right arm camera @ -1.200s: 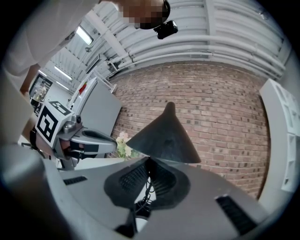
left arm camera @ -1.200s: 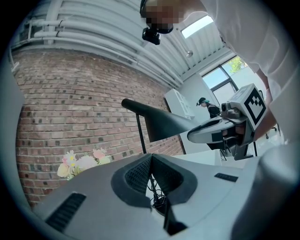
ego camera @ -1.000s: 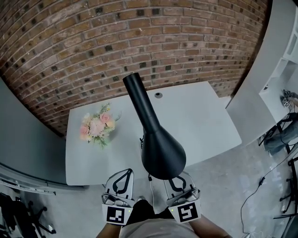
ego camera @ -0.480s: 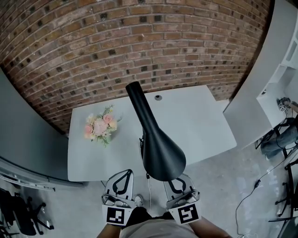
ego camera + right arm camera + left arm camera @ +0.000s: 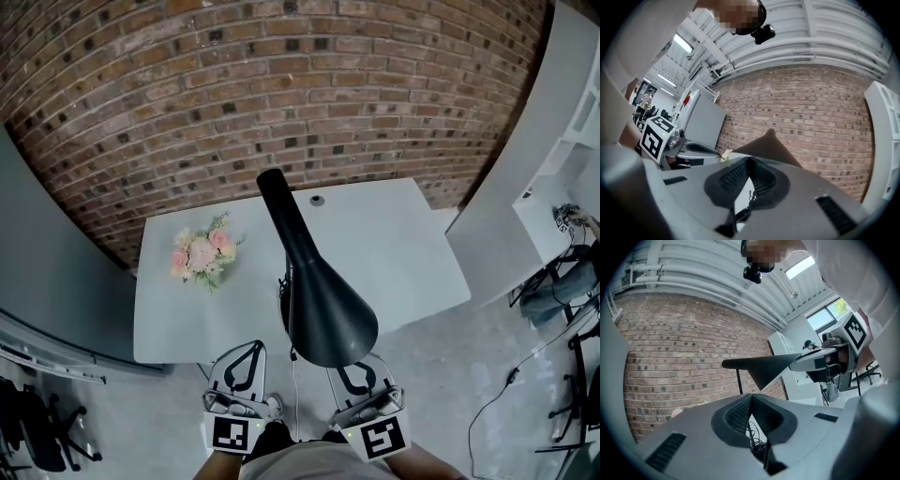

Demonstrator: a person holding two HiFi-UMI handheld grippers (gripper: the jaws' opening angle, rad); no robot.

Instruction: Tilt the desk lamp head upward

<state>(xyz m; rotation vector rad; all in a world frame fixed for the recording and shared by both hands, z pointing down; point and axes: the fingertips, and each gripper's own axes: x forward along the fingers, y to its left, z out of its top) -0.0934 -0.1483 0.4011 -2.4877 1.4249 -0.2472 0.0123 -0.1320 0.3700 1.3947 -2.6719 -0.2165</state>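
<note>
Two grippers are in view, both held off the near edge of the white desk (image 5: 412, 239), neither touching anything.

1. Left gripper (image 5: 252, 347): I read the jaws as closed tip to tip in its own view, with nothing gripped; only loose cabling shows through the gap behind the tips. It sits just short of the desk's near edge, left of centre.

2. Right gripper (image 5: 750, 160): its jaws also meet at the tips, with nothing between them. It sits just short of the desk's near edge, right of centre, with its front end under the lamp's wide mouth in the head view.

3. Desk lamp head (image 5: 326, 309): a black cone, standing over the middle of the desk. Its narrow end points toward the desk's far edge and its wide mouth overhangs the near edge, above and between the two grippers. In the left gripper view it lies about level on a thin upright stem (image 5: 739, 380). I see no contact between the head and either gripper.

4. Flower bunch (image 5: 201, 254): pink and white, on the desk's left part, well apart from the lamp.

5. Round grommet (image 5: 318, 200): at the middle of the desk's far edge.

6. Brick wall (image 5: 281, 84): directly behind the desk's far edge.
</note>
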